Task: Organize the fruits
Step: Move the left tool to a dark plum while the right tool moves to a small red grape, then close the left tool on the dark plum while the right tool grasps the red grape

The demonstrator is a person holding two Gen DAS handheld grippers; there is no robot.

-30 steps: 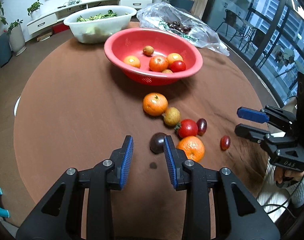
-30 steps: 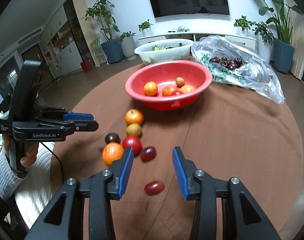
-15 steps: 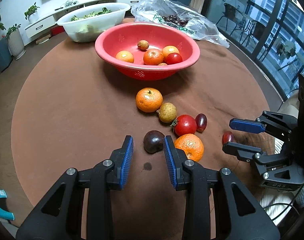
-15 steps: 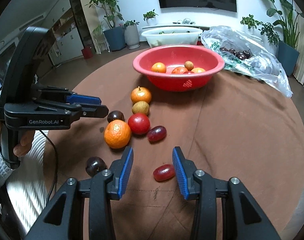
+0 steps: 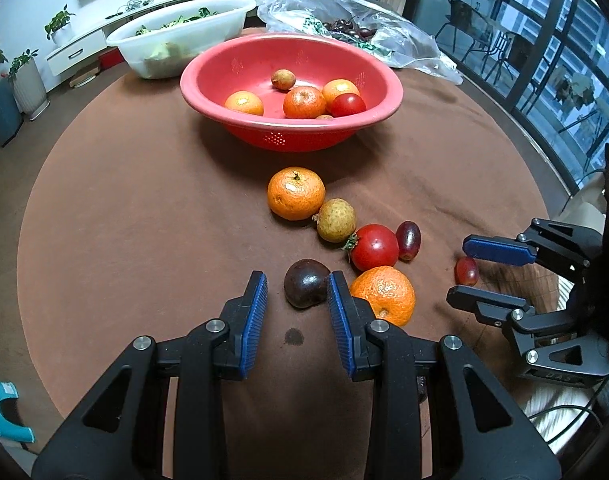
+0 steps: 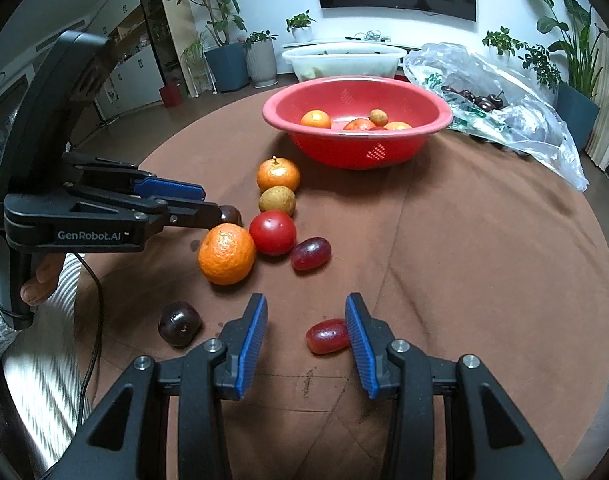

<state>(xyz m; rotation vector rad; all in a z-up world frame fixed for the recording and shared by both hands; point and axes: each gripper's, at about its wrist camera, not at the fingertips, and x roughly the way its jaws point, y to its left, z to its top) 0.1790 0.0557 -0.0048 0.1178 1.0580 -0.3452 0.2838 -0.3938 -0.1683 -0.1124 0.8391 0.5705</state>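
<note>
Left wrist view: nearer than the red bowl [image 5: 292,80], a dark round plum [image 5: 306,283] is flanked, ungripped, by the slightly parted left tool [image 5: 297,300]. A glossy oval red grape [image 6: 327,335] lies between the right tool's [image 6: 306,326] open pads.

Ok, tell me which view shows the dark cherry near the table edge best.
The right wrist view: the dark cherry lies fully exposed, left of the right gripper's fingers. The left wrist view hardly shows it, at most a dark sliver behind the left gripper's frame.
</note>
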